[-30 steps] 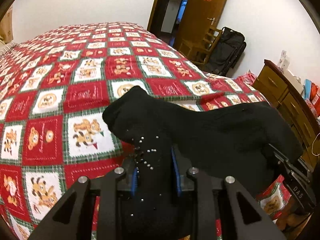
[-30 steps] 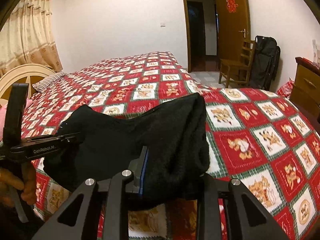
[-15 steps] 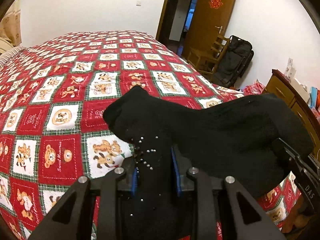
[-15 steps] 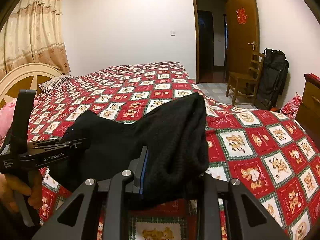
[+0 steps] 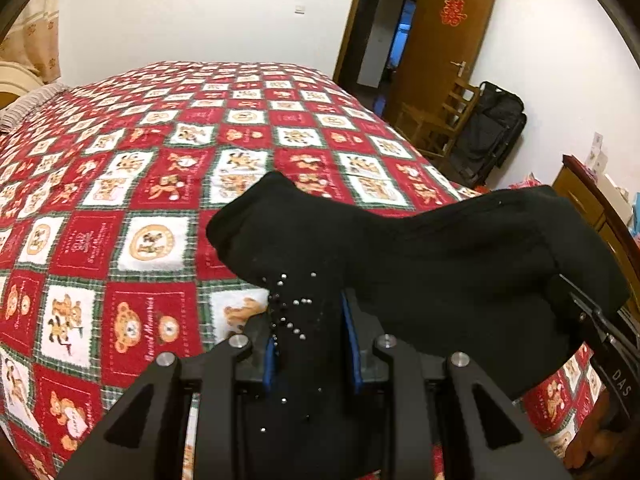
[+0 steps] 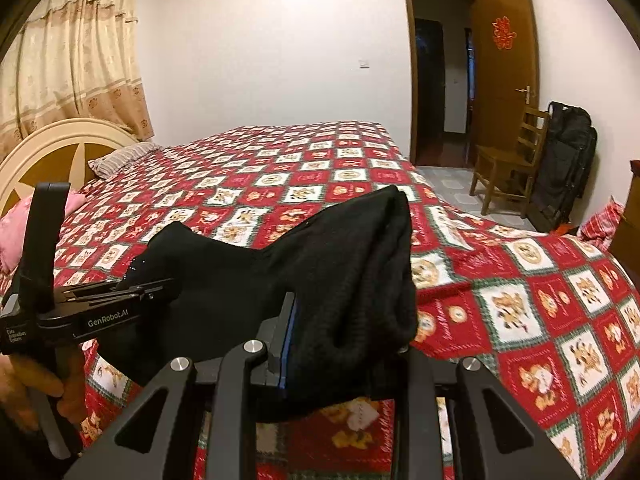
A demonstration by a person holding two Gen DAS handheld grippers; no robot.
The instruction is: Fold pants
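- The left tongs (image 5: pixel 308 336) sit at the bottom centre of the left wrist view, their blue-lined pads clamped on a bunched part of the black pants (image 5: pixel 440 272) that carries small silver studs.
- The right tongs (image 6: pixel 340 332) sit at the bottom centre of the right wrist view, clamped on another edge of the black pants (image 6: pixel 344 276); the cloth humps up over them and hides the right-hand finger.
- The pants hang stretched between the two tongs, lifted above the bed, with a loose peak rising toward the middle of each frame.
- In the right wrist view the left tongs (image 6: pixel 132 288) show at the left edge, gripping the studded end of the cloth, with the person's left hand (image 6: pixel 36 384) wrapped around the handle at lower left.
- In the left wrist view the right tongs show only as a black body at the lower right edge, half hidden by the pants.
- The bed (image 6: pixel 540 300) lies under the pants and fills the middle of both frames, covered with a red, white and green checked bear-print quilt.
- A cream headboard (image 6: pixel 52 144) and a pink pillow (image 6: pixel 12 232) stand at the left of the right wrist view, with curtains (image 6: pixel 72 52) above them at upper left.
- An open wooden door (image 6: pixel 504 68) is at upper right, with a wooden chair (image 6: pixel 508 164) and a black bag (image 6: pixel 568 160) beside it.
- A wooden dresser (image 5: pixel 588 200) stands at the right edge of the left wrist view.
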